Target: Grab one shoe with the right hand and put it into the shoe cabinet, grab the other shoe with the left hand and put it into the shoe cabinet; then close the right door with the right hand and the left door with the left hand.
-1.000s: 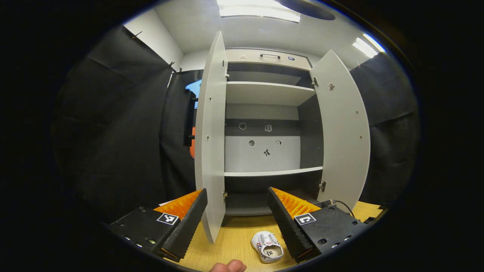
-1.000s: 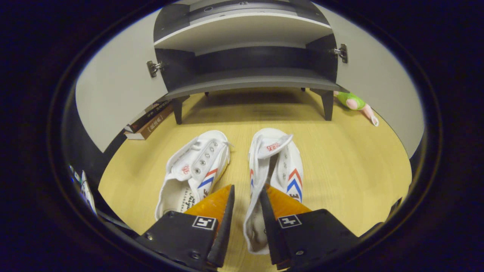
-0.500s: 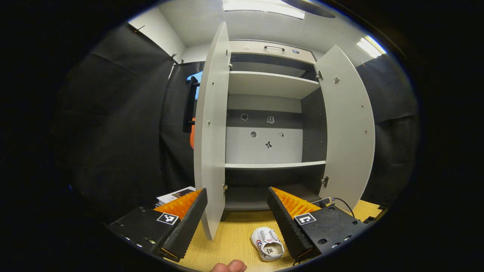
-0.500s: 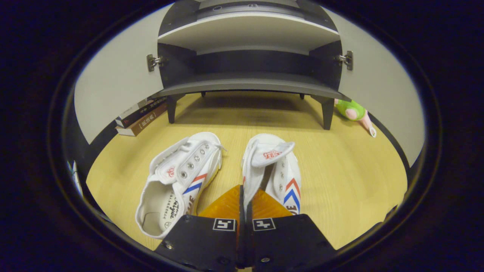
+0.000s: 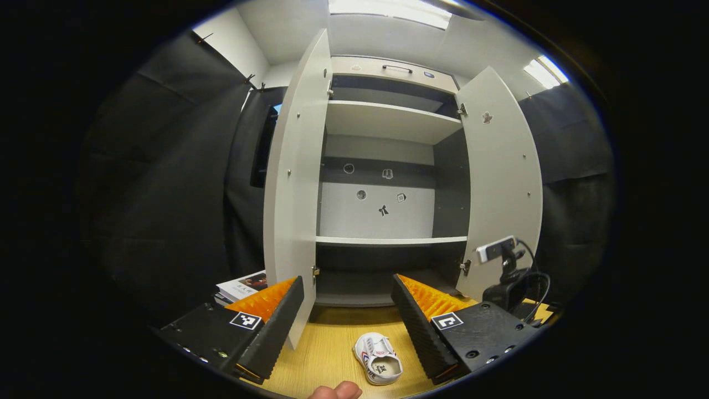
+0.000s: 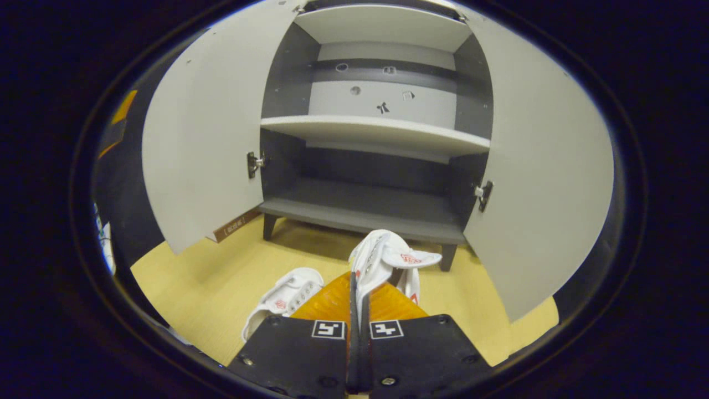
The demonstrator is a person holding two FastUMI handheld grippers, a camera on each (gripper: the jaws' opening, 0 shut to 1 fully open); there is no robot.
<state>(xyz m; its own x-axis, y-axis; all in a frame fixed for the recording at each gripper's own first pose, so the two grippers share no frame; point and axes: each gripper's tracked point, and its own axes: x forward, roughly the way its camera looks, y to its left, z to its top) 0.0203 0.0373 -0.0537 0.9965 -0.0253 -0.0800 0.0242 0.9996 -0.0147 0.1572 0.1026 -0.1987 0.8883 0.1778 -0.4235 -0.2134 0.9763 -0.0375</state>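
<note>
The right hand-held gripper, clenched on one shoe's side wall, has lifted it off the floor toward the cabinet's bottom shelf. The other shoe stays down; the left hand-held gripper hangs released.

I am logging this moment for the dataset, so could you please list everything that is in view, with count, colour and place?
shoe cabinet: one, grey with pale shelves, standing on the wooden floor, both doors open.
left door: one, grey, swung open.
right door: one, grey, swung open.
held shoe: one, white with a red mark, pinched by its side wall, lifted in front of the bottom shelf.
other shoe: one, white, lying on the floor; also seen at.
books: a small stack, beside the left door on the floor.
floor: pale wood.
left gripper: jaws wide apart, nothing between them.
right gripper: jaws closed on the held shoe.
</note>
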